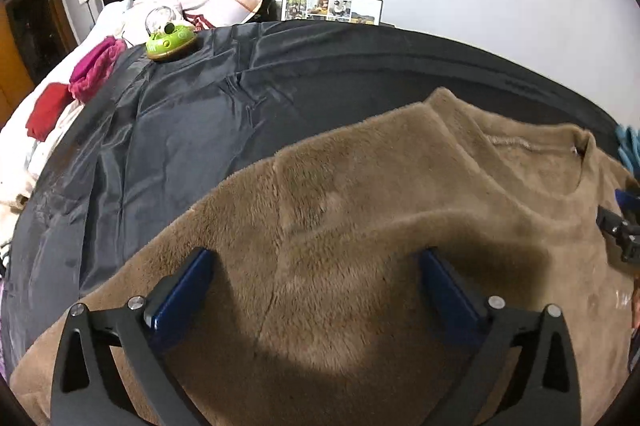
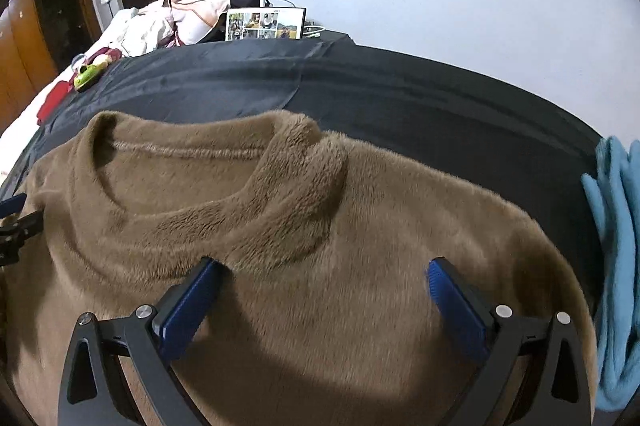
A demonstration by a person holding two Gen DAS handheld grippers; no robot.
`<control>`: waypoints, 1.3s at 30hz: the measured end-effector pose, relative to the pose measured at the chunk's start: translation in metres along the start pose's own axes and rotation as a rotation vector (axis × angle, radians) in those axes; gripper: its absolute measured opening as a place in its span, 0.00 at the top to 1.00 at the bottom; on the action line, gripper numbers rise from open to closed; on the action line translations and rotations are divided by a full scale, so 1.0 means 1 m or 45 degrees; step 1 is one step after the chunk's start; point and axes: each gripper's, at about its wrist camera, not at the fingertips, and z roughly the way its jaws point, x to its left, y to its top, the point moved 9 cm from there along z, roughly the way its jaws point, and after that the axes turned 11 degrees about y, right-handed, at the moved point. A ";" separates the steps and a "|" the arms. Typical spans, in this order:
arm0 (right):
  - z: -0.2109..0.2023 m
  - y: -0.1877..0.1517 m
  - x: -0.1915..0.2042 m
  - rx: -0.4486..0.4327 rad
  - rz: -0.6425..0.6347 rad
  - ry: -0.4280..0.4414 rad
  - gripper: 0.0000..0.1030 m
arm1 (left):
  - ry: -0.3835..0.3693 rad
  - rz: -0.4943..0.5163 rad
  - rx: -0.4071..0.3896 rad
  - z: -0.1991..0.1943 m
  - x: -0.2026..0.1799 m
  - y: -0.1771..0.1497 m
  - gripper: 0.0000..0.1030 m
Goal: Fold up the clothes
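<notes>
On the far left of the dark sheet (image 1: 192,122) that covered the surface stood a green toy (image 1: 170,40); red and pink clothes (image 1: 86,74) lay on the bed (image 1: 48,130) beyond the left edge. The brown sweater (image 1: 360,226) lay spread flat near the front edge, collar toward the far edge, one sleeve seemingly turned in. The left gripper (image 1: 316,262) hovered released over its left part, grasping nothing. The right gripper (image 2: 324,274) was also released, below the collar (image 2: 224,202). Most folding seemed left. At the right edge a blue cloth (image 2: 616,246) lay just beside the sweater; it could get in the way.
</notes>
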 end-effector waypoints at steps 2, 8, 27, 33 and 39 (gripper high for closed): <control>0.004 0.008 -0.002 -0.001 0.000 -0.003 0.00 | -0.005 0.016 -0.013 0.003 -0.001 0.007 0.00; 0.010 0.021 -0.008 -0.004 -0.002 0.008 0.00 | -0.003 0.001 -0.012 0.017 0.004 0.023 0.00; -0.132 -0.081 -0.003 -0.079 -0.085 0.208 0.00 | 0.000 -0.001 -0.018 0.016 0.004 0.023 0.00; -0.136 -0.161 0.012 0.041 -0.121 0.297 0.00 | 0.009 -0.004 -0.021 0.014 0.005 0.021 0.00; -0.130 -0.183 0.003 0.069 -0.237 0.153 0.00 | 0.051 0.018 -0.035 0.012 0.005 0.021 0.00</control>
